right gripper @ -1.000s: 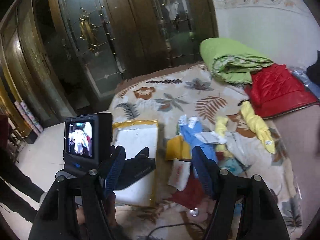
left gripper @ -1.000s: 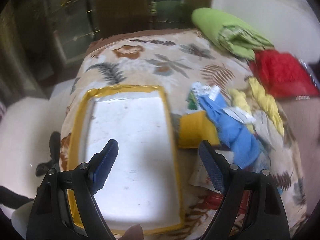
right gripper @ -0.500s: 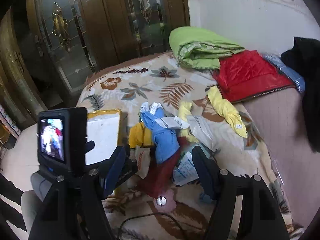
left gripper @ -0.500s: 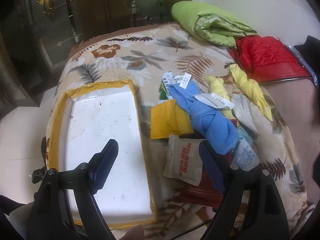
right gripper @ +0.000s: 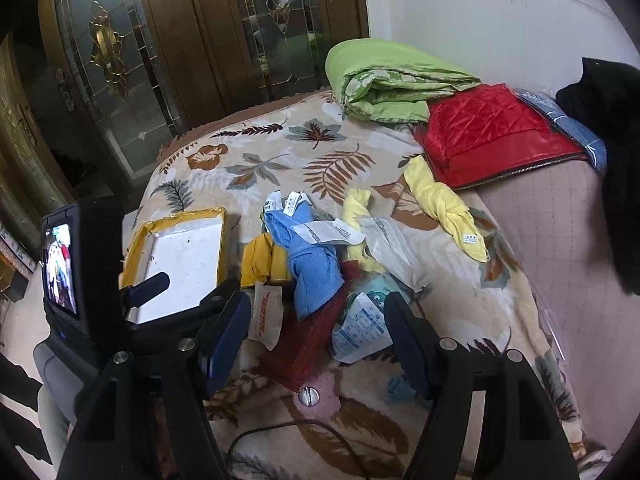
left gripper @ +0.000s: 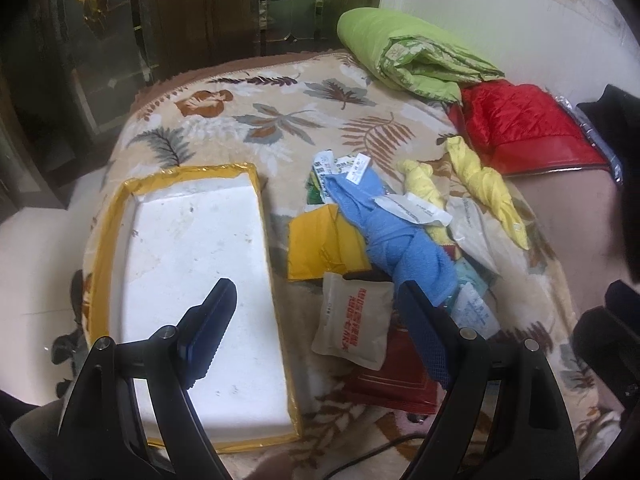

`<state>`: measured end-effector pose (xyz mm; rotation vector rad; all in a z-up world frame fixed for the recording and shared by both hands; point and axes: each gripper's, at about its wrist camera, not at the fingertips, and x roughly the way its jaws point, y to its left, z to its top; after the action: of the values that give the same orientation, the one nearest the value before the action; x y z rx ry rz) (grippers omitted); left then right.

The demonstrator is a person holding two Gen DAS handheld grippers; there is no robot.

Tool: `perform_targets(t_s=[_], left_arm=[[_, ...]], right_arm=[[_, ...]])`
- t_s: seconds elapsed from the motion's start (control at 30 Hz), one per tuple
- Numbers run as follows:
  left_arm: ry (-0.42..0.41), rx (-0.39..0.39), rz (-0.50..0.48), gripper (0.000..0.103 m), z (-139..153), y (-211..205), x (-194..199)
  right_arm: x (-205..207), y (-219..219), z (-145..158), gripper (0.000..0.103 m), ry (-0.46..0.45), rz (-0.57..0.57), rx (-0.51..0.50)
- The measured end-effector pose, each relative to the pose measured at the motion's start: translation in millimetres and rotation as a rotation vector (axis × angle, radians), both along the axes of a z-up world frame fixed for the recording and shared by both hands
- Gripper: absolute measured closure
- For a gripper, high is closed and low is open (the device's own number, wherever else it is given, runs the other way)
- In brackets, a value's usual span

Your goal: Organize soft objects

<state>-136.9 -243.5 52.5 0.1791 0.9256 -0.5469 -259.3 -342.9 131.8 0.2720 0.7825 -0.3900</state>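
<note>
A white foam tray with a yellow taped rim lies on the leaf-patterned blanket. To its right is a pile: a blue towel, a yellow cloth, two twisted yellow cloths, a white sachet with red print, a dark red packet. My left gripper is open and empty, above the tray's right edge and the sachet. My right gripper is open and empty above the red packet.
A folded green quilt and a red quilted cushion lie at the bed's far right. Dark clothing hangs at the right. Wooden glass doors stand behind the bed. A black cable runs across the near blanket.
Both grippers have swung to the right, from the tray toward the pile of cloths and packets. Both stay open and empty.
</note>
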Motion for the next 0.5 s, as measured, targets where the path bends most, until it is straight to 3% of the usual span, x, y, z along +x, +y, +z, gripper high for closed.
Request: perform_targets(t_s=[0.17,0.5], left_arm=[[0.053,-0.055,-0.026,0.019,3.8,5.8,1.7],[0.161,-0.193,-0.079,0.020,11.3,21.6,1.4]], right_arm=[[-3.0,-3.1,0.3,0.034,0.008,0.013,0.012],[-23.1,-42.7,-12.2,0.034,0.008,0.002,0.132]])
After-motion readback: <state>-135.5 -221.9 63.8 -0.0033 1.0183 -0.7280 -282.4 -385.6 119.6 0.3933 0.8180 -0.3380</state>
